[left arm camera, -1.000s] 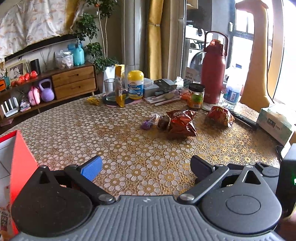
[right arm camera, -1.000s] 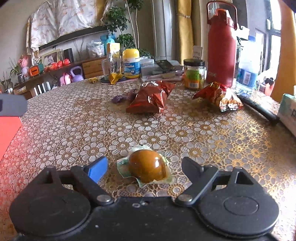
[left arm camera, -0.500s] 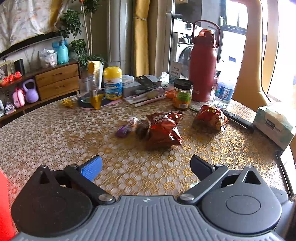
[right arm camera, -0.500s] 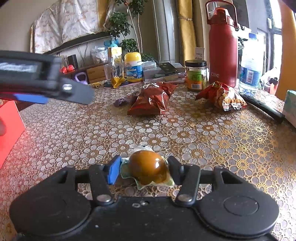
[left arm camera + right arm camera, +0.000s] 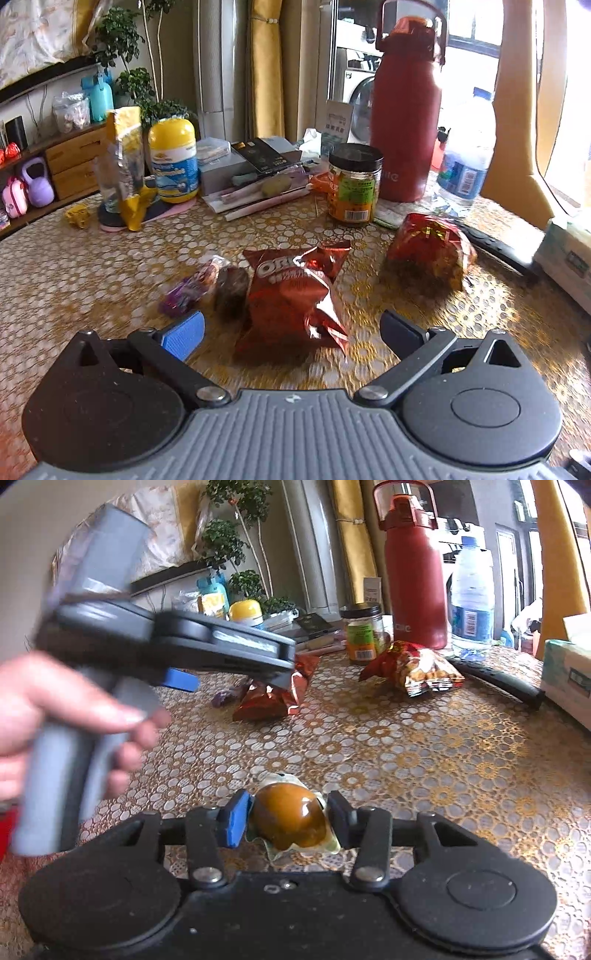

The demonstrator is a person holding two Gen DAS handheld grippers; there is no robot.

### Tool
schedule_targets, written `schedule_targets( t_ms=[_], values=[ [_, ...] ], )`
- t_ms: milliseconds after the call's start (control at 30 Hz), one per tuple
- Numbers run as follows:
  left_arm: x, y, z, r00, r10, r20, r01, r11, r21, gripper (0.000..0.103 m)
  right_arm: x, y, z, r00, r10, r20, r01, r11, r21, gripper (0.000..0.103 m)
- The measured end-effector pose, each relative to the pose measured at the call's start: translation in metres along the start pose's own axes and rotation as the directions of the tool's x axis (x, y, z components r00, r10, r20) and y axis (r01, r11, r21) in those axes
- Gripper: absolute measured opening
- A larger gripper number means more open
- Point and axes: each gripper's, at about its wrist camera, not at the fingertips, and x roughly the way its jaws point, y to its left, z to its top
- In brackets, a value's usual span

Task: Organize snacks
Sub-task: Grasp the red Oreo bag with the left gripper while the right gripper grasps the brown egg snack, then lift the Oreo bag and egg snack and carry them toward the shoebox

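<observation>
Two handheld grippers work over a round table covered in a gold-and-white lace-pattern cloth (image 5: pixel 110 266). Nearest the viewer, the right gripper (image 5: pixel 288 821) has its jaws closing around a brown, glossy braised egg in clear vacuum wrap (image 5: pixel 290 821); the blue pad (image 5: pixel 232 823) and the black pad (image 5: pixel 338 823) sit at the edges of the packet, which lies on the cloth between them, though whether they press on it yet cannot be told. Beyond and to its left, a person's hand (image 5: pixel 55 716) grips the grey handle of the left gripper (image 5: pixel 291 332), whose jaws stand wide apart and hold nothing; it points down at a red Oreo packet (image 5: pixel 295 295) lying on the cloth between and just ahead of its fingertips, untouched. Just beside the Oreo packet lie a small dark wrapped snack (image 5: pixel 231 291) and a purple-wrapped sweet (image 5: pixel 186 291). Further right sits a red bag of peanuts (image 5: pixel 413 668), near a black remote control (image 5: pixel 502 679) and a tissue box (image 5: pixel 569 675) at the table's edge. Along the far side stand a tall red flask (image 5: pixel 406 122), a water bottle (image 5: pixel 465 158), a black-lidded jar (image 5: pixel 354 184) and a yellow-capped supplement tub (image 5: pixel 173 158).
</observation>
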Motion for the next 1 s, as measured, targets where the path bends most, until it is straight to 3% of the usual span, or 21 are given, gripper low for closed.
schedule_targets(
  t_ms=[267,333,500,1000],
  values=[
    [0.031,0.001,-0.003,0.998,0.042,-0.036,-0.043,0.999,-0.025,0.099,-0.008,-0.006,0.003,1.0,0.02,0.021,-0.02,1.0,0.018,0.045],
    [0.033,0.0,-0.005,0.998,0.038,-0.045,-0.038,0.999,-0.012,0.073,-0.008,-0.007,0.002,1.0,0.02,0.021,-0.02,0.999,0.025,0.045],
    [0.027,0.003,-0.011,0.999,0.029,-0.041,-0.031,0.999,-0.03,0.063,-0.009,-0.008,0.002,1.0,0.014,0.023,-0.015,0.999,0.029,0.045],
    [-0.074,0.021,-0.034,0.999,0.009,0.049,-0.006,0.998,-0.064,0.054,-0.031,0.004,0.008,0.998,-0.017,0.057,0.017,1.0,0.015,0.045]
  ],
)
